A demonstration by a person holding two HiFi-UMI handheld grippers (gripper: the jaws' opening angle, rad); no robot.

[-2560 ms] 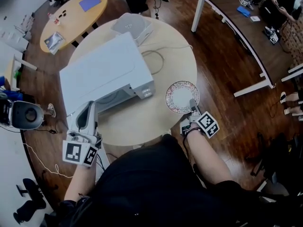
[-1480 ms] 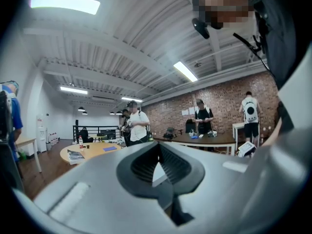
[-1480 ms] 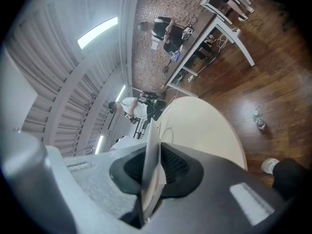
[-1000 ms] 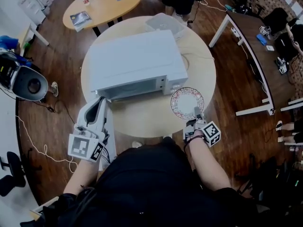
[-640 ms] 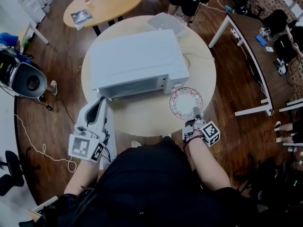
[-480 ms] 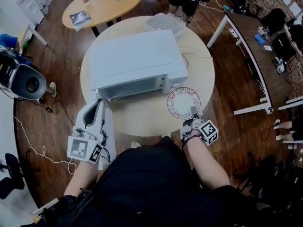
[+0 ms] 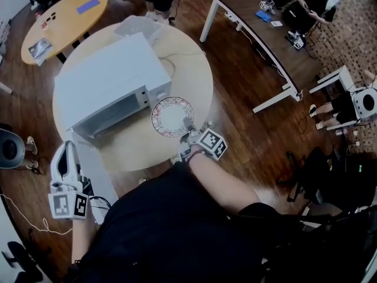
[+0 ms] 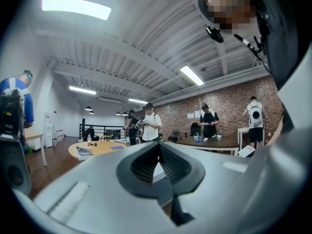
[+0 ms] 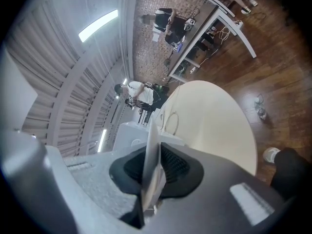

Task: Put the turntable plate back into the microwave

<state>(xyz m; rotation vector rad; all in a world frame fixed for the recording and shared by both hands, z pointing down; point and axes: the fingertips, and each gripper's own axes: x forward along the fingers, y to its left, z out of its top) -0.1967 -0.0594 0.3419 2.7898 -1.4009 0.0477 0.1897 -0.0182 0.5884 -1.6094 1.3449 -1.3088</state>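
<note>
The right gripper's [image 9: 153, 165] jaws were clamped on the rim of the turntable plate [image 7: 171, 115], which showed edge-on between them. The left gripper's [image 8: 157, 152] jaws were pressed together with nothing between them, and it was held off the near-left edge of the round table [image 7: 189, 78]. The table carried the white microwave [image 7: 106, 80], its cavity open toward the person. The patterned plate was outside that cavity, just beside the microwave's front right corner, over the tabletop. 1 cable [image 7: 171, 69] looped on the table by the microwave's right side.
</note>
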